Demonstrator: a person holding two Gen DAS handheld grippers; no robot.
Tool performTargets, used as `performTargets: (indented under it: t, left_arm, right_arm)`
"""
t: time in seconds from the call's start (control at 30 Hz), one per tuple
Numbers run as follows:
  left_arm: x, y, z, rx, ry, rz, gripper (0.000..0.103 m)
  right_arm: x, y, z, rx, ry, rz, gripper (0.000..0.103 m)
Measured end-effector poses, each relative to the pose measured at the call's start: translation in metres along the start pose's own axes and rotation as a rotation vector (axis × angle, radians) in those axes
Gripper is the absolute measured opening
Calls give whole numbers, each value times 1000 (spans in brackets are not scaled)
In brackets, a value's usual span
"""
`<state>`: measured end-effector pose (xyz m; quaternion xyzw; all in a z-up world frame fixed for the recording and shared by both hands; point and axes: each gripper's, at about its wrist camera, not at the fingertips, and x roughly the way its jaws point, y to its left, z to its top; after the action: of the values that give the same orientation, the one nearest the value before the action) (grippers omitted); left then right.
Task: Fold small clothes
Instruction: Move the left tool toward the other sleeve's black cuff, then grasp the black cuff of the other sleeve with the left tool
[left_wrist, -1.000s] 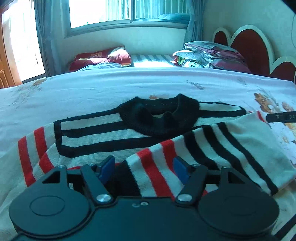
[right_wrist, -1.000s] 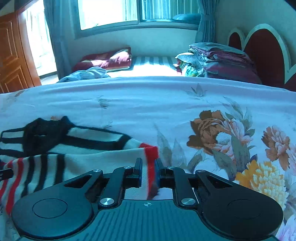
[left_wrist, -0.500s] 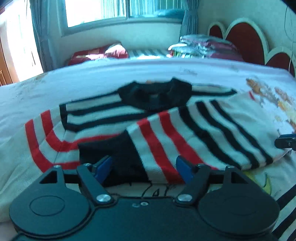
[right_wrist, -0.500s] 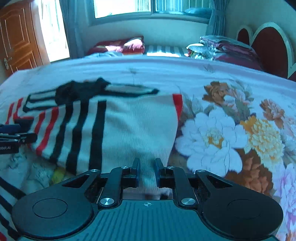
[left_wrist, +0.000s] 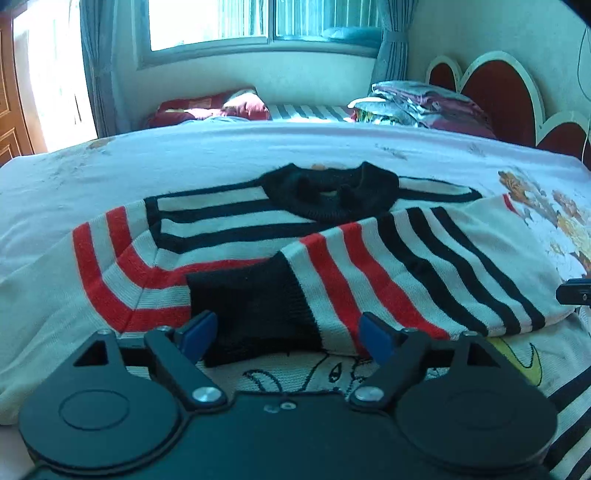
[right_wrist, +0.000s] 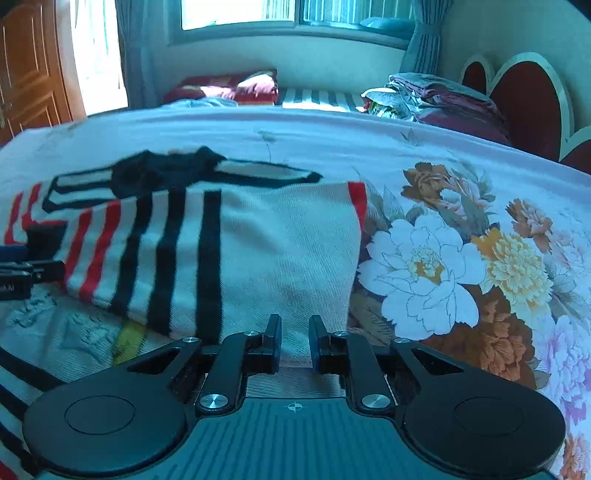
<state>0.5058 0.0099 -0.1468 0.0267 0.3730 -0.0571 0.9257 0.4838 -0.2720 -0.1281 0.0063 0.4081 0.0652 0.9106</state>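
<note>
A small white sweater (left_wrist: 229, 236) with black and red stripes and a black collar (left_wrist: 332, 195) lies flat on the bed. Its right sleeve (left_wrist: 413, 266) is folded across the chest, black cuff (left_wrist: 251, 299) toward me. My left gripper (left_wrist: 288, 336) is open, its blue pads on either side of the cuff, holding nothing. In the right wrist view the sweater (right_wrist: 266, 251) lies ahead, and my right gripper (right_wrist: 294, 338) has a narrow gap between its jaws, with the sweater's fabric beneath it and nothing held.
The bed has a pale floral cover (right_wrist: 443, 258). Folded bedding (left_wrist: 417, 103) and a red pillow (left_wrist: 214, 107) lie at the far side under the window. A red headboard (left_wrist: 495, 92) stands at the right. A wooden door (right_wrist: 33, 77) is at the left.
My right gripper has let go of the sleeve edge and pulled back with its jaws slightly apart. My left gripper has drawn back from the cuff, and the sleeve lies flat across the chest.
</note>
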Motion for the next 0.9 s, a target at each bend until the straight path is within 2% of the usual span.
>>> performTargets:
  t: [0.13,0.2,0.37,0.57,0.7,0.83,0.9]
  left_arm:
    - [-24,32,-17,-74,2,34,81]
    - [-40,60,-28,-144,-1,54,80]
    - [-81,128,-58,-279,-29,158,74]
    - [-114,222,-92,-582,-46,255,72]
    - [-129,279,-115,-811,-107,276,70]
    - [-134,320,-125,-955,-172,270,68]
    - [-133,338,-129,-1025,-200,255,62]
  right_arm:
    - [-16,8,-6,10,-11,-1,15]
    - [-24,11,-12,24,-13,2,15]
    - [-30,13,-28,85,-6,-9,15]
    - [-24,26,-29,115,13,0,15]
    - [-22,42,-22,102,9,2,15]
    - [-23,57,-16,102,-1,4,15]
    - [-22,62,-13,105,-3,-6,15]
